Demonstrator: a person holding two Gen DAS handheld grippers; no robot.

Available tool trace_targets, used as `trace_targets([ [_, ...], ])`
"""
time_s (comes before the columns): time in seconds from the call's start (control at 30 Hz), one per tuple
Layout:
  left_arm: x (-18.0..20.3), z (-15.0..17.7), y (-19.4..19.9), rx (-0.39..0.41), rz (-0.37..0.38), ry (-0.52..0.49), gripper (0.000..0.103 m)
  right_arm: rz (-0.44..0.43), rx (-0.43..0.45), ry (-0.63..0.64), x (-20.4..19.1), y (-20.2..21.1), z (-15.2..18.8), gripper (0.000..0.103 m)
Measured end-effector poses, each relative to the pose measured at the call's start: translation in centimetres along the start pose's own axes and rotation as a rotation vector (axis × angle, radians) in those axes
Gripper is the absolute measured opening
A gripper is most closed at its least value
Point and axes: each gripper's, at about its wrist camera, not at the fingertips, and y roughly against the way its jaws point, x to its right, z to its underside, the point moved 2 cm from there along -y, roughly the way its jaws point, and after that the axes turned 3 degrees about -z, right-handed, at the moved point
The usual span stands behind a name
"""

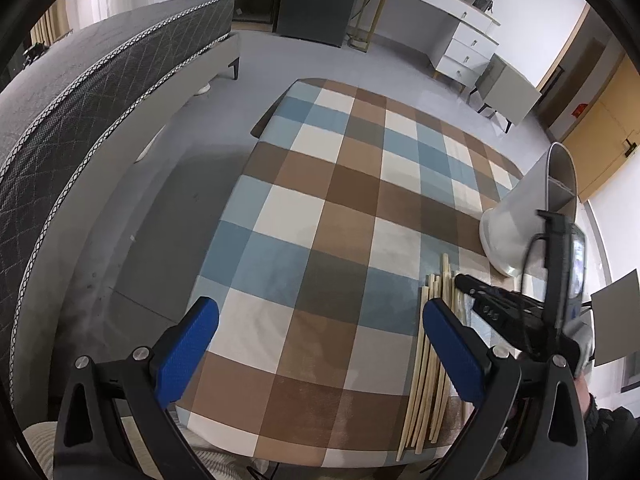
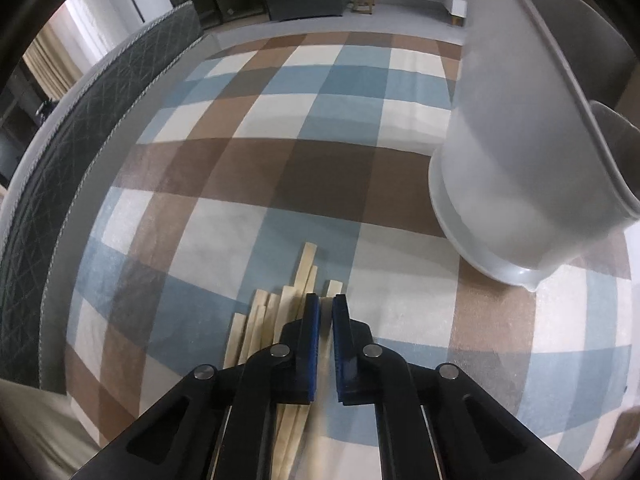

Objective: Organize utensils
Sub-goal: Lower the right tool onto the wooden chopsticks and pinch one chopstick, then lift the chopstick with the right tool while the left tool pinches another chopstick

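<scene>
1. Left gripper [image 1: 320, 344] stands wide at the bottom of the left wrist view, nothing between its blue pads. Wooden sticks [image 1: 430, 364] lie at lower right on the checked cloth [image 1: 320, 216], by the right pad. A white holder [image 1: 524, 208] stands at the right edge.
2. Right gripper [image 2: 326, 304], at bottom centre of the right wrist view, is closed narrow over the sticks [image 2: 280, 320]; whether it pinches one I cannot tell. The holder [image 2: 520, 160] fills the upper right.

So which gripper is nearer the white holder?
Right. The right gripper is shut over the wooden sticks, just beside the holder. The left gripper hangs open over the checked cloth, farther across.
</scene>
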Motion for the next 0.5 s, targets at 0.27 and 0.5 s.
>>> trace_targets([
  [0.27, 1.2, 0.9, -1.8, -0.062, -0.039, -0.046, 0.099, -0.096, 0.154, -0.070, 1.5, 4.8, 0.2, 0.005],
  [0.5, 4.2, 2.3, -5.1, -0.196, -0.019, -0.093, 0.099, -0.178, 0.340, -0.161, 4.3, 10.0, 1.1, 0.005],
])
